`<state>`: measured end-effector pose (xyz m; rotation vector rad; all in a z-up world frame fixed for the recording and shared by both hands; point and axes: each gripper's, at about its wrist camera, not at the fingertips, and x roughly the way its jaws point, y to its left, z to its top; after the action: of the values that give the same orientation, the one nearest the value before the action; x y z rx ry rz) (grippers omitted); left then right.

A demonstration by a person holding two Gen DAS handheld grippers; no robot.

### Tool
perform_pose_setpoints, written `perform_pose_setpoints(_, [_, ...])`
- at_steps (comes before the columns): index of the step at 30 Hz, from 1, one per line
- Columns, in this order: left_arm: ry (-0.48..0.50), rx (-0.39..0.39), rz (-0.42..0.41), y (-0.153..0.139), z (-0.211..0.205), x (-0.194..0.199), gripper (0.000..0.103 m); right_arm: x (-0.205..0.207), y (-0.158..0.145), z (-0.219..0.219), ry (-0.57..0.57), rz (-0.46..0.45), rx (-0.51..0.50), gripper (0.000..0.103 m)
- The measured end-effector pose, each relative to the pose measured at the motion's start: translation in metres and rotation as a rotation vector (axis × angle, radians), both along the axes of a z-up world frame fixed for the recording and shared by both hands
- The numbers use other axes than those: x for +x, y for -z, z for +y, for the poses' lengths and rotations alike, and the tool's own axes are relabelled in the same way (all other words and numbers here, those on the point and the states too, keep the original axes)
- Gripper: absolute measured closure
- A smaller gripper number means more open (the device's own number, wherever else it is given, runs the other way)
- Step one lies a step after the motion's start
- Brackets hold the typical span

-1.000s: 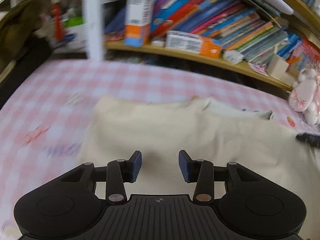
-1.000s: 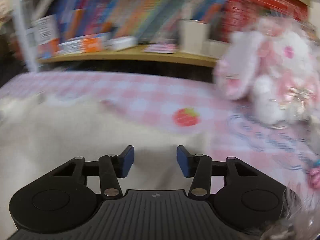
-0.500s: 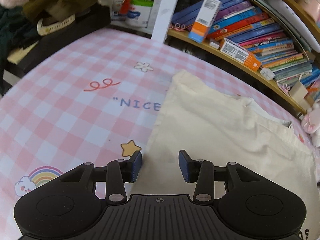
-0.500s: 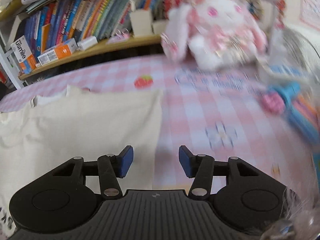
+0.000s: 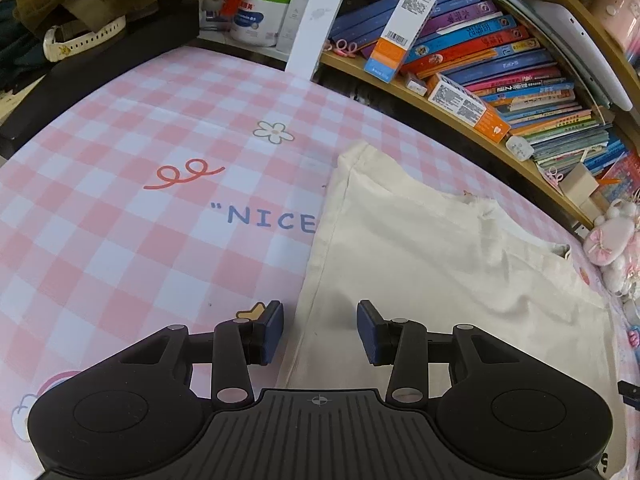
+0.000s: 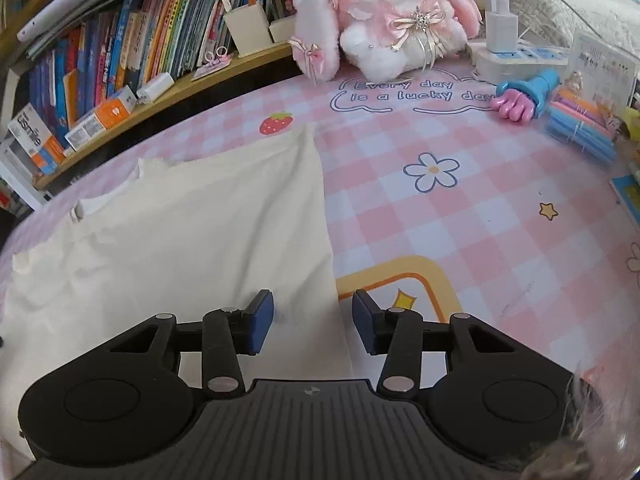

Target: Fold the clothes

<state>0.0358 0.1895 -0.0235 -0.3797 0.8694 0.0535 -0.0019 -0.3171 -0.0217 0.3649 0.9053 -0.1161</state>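
Surroundings: pink checked tablecloth (image 5: 120,208) printed with "NICE"; wooden shelf (image 5: 460,128) of books (image 5: 512,60) along the far edge; plush rabbit (image 6: 384,20), pink-and-blue toy (image 6: 524,96) and stacked coloured pens (image 6: 580,136) at the right end.

Item: cream garment (image 5: 440,264), spread flat mid-table, collar toward the shelf.

Left gripper (image 5: 320,326): low over the garment's left hem edge, fingers apart, holding nothing.

Right gripper (image 6: 312,320): low over the right edge, fingers apart, empty.
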Motion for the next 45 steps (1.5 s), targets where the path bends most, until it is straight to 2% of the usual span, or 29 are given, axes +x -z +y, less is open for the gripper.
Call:
perform_pose_setpoints(1, [0.002,-0.002,-0.005,0.0,-0.001,-0.001,0.068,0.0,0.0,0.001,-0.001,0.002,-0.008,0.064])
perform_pose_setpoints(2, [0.003,-0.004,-0.01,0.001,-0.003,-0.001,0.072,0.001,-0.001,0.002,-0.003,0.004,-0.015,0.072])
perform_pose_setpoints(3, [0.013,-0.018,-0.009,0.001,-0.003,-0.001,0.1,0.002,-0.001,0.003,-0.005,0.006,-0.022,0.081])
perform_pose_setpoints(4, [0.025,-0.036,-0.005,0.002,-0.003,0.0,0.099,0.002,-0.001,0.003,-0.007,0.008,-0.029,0.097])
perform_pose_setpoints(8, [0.023,-0.073,-0.029,-0.004,0.002,-0.002,0.099,0.005,-0.002,0.006,-0.014,0.015,-0.057,0.099])
perform_pose_setpoints(13, [0.079,-0.005,0.017,0.005,-0.003,0.005,0.097,0.008,-0.004,0.01,-0.023,0.024,-0.093,0.101])
perform_pose_setpoints(16, [0.084,0.011,0.022,0.003,-0.002,0.003,0.091,0.003,-0.006,0.012,-0.014,0.023,-0.106,0.1])
perform_pose_setpoints(17, [0.082,0.017,0.023,0.003,0.0,0.001,0.088,-0.001,-0.008,0.012,-0.006,0.02,-0.108,0.098])
perform_pose_setpoints(19, [0.074,0.03,0.023,0.0,0.003,-0.004,0.079,-0.008,-0.01,0.014,0.008,0.016,-0.112,0.089])
perform_pose_setpoints(21, [0.07,0.043,0.009,-0.005,0.006,-0.014,0.077,-0.015,-0.013,0.015,0.023,0.011,-0.117,0.069])
perform_pose_setpoints(24, [0.07,0.06,-0.009,-0.01,0.009,-0.031,0.071,-0.026,-0.017,0.017,0.044,0.005,-0.123,0.061])
perform_pose_setpoints(26, [0.064,0.089,-0.028,-0.014,0.008,-0.041,0.07,-0.033,-0.02,0.019,0.059,0.0,-0.128,0.057])
perform_pose_setpoints(29, [0.047,0.106,-0.059,-0.02,0.005,-0.056,0.055,-0.048,-0.024,0.026,0.071,-0.004,-0.138,0.05])
perform_pose_setpoints(34, [0.075,0.089,-0.058,-0.02,-0.003,-0.068,0.053,-0.074,-0.032,0.055,0.043,-0.026,-0.176,0.037])
perform_pose_setpoints(37, [0.089,0.084,-0.044,-0.017,-0.01,-0.076,0.051,-0.08,-0.037,0.08,-0.044,-0.04,-0.223,0.032])
perform_pose_setpoints(39, [0.099,0.076,-0.034,-0.014,-0.014,-0.082,0.043,-0.083,-0.038,0.1,-0.129,-0.046,-0.275,0.03])
perform_pose_setpoints(42, [0.11,0.057,-0.027,-0.012,-0.021,-0.092,0.039,-0.088,-0.039,0.126,-0.244,-0.056,-0.351,0.024])
perform_pose_setpoints(45, [0.113,0.02,-0.016,-0.011,-0.029,-0.099,0.036,-0.091,-0.037,0.14,-0.304,-0.063,-0.374,0.021])
